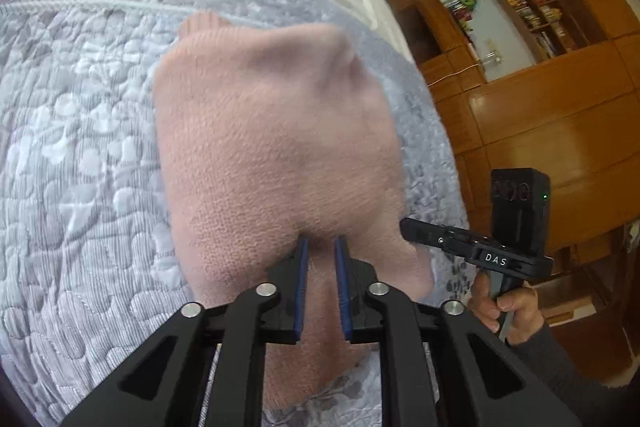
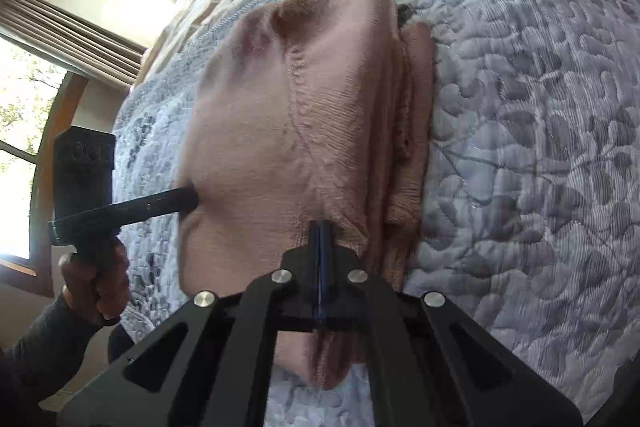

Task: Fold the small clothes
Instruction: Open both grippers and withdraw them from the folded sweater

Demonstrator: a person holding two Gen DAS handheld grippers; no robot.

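left hand-held gripper (image 1: 321,243): blue pads a little apart, pink knit bunched between them; pinching the near edge of the pink knit garment (image 1: 272,131)
right hand-held gripper (image 2: 321,227): pads pressed tight together, nipping a garment fold at a seam
right hand-held gripper in left view: at 4 o'clock, black, tip touching the garment's side edge; held by the right hand (image 1: 506,307), dark sleeve
left hand-held gripper in right view: at 9 o'clock, tip against the garment's side edge; left hand (image 2: 96,279) on the grip
garment: partly folded, layered edges stacked at 2 o'clock in right view, lying on the bed
bed: grey quilted bedspread (image 1: 72,131), floral cream cover beyond at 12 o'clock
wooden cabinet (image 1: 540,115): 3 o'clock in left view, shelves above
window (image 2: 20,131): 9 o'clock in right view
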